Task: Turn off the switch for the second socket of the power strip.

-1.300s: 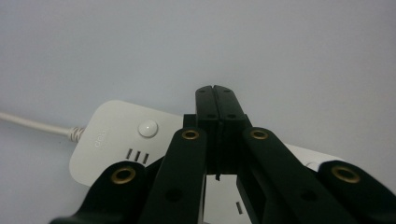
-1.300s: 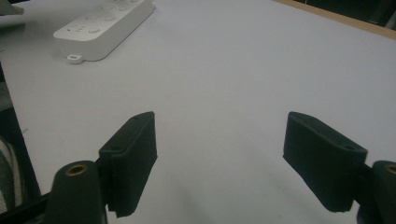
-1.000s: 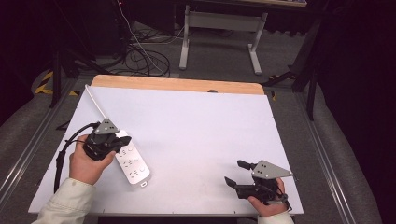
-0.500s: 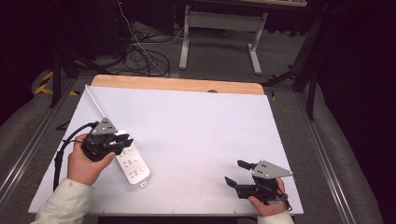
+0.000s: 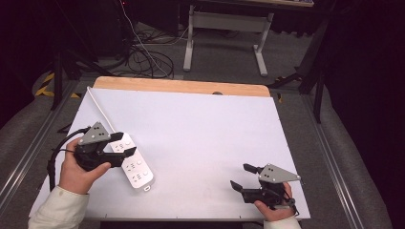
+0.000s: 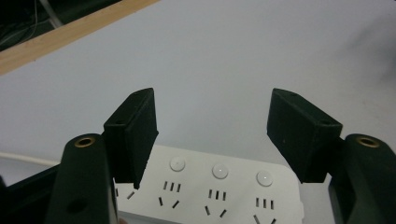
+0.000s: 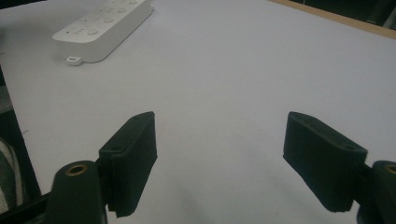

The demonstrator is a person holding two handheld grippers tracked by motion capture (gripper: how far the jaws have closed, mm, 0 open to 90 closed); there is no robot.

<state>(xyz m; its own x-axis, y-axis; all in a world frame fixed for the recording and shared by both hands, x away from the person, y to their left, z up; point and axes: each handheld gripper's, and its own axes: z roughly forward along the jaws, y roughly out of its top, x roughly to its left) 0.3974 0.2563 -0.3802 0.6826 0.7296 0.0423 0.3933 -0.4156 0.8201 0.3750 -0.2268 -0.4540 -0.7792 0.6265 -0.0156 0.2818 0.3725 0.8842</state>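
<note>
The work surface is a white table (image 5: 200,143) with a wooden strip (image 5: 181,87) along its far edge.

A white power strip (image 5: 135,164) lies flat on the table at the left side, near the person's edge, angled with its tabbed end toward the person. A white cord (image 5: 98,106) runs from its far end toward the far-left corner of the table. In the left gripper view the power strip (image 6: 215,186) presents a row of 3 round buttons, each above a group of slots.

The left gripper (image 5: 122,144) is held in the person's left hand (image 5: 79,169) at the left side of the table. Its jaws point to the right and stand wide apart over the far portion of the power strip. In the left gripper view, the left gripper (image 6: 219,135) has open space between its 2 black jaws, and the strip's top face sits low between them. Contact between the jaws and the strip cannot be confirmed.

The right gripper (image 5: 242,176) is held in the person's right hand (image 5: 274,207) at the near-right part of the table, well apart from the power strip. Its jaws point to the left and stand wide apart with nothing between them. In the right gripper view, the right gripper (image 7: 219,163) looks across bare table, with the power strip (image 7: 105,25) lying farther off at the upper left.
</note>
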